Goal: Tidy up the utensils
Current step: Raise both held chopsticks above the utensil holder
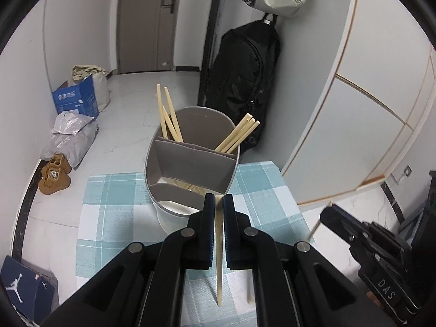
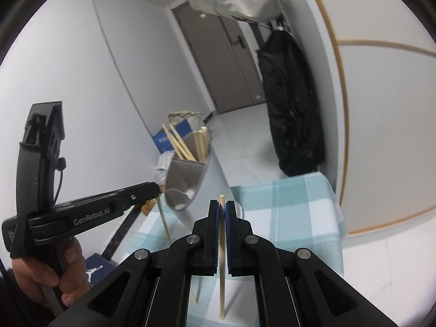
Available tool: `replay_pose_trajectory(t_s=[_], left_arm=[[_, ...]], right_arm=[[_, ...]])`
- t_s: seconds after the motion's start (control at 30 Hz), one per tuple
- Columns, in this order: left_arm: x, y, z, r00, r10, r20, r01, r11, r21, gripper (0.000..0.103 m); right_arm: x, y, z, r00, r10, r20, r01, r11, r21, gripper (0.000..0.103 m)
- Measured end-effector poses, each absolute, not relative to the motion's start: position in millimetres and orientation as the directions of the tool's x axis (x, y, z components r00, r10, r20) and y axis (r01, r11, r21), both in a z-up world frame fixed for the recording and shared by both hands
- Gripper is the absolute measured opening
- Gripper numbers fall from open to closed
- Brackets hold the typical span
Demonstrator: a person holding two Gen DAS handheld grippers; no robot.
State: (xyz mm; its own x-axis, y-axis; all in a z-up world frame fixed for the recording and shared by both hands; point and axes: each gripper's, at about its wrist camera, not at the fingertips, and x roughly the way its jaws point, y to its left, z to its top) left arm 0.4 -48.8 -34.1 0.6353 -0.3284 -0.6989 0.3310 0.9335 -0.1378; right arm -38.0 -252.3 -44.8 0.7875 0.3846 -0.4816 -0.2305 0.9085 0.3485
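Left tongs [image 1: 218, 204] pinched on chopstick [image 1: 218, 259], at rim of utensil holder [image 1: 190, 160] on surface. Right tongs [image 2: 222, 209] pinched on second chopstick [image 2: 222, 267]. Tip to be aligned over compartment before release.

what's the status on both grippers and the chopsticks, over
Left gripper shut on chopstick near holder. Right gripper shut on another chopstick. Nothing blocking holder.
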Motion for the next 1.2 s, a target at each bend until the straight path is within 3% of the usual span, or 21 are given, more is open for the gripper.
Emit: replay_pose_trajectory(t_s=[0.2,0.57,0.93,1.03,1.2], left_arm=[[6.9,-47.7,-22.7,0.62,-0.329,-0.713,0.354,0.928,-0.121,0.002],[28.5,-30.7,46.4,0.703,-0.37,-0.608,0.353,0.923,-0.154,0.001],[50.8,-27.4,84.4,0.699,-0.423,-0.576,0.39,0.901,-0.188,0.0],[55.7,-20.4,75.0,0.649,-0.463,-0.604,0.419,0.88,-0.225,0.0],[52.2,14.6,33.3,0.595,-0.397,-0.699,0.354,0.91,-0.216,0.0]], right_arm=[[-34.9,-241.8,-26.4,0.81,0.38,-0.447,-0.249,0.913,0.324,0.003],[-13.9,-241.1,28.8,0.831,0.399,-0.388,-0.273,0.9,0.341,0.003],[25.3,-241.8,92.7,0.855,0.416,-0.31,-0.3,0.884,0.358,0.003],[32.9,-238.4,95.4,0.852,0.415,-0.32,-0.3,0.887,0.351,0.003],[28.8,-240.3,73.0,0.826,0.441,-0.351,-0.299,0.871,0.391,0.003]])
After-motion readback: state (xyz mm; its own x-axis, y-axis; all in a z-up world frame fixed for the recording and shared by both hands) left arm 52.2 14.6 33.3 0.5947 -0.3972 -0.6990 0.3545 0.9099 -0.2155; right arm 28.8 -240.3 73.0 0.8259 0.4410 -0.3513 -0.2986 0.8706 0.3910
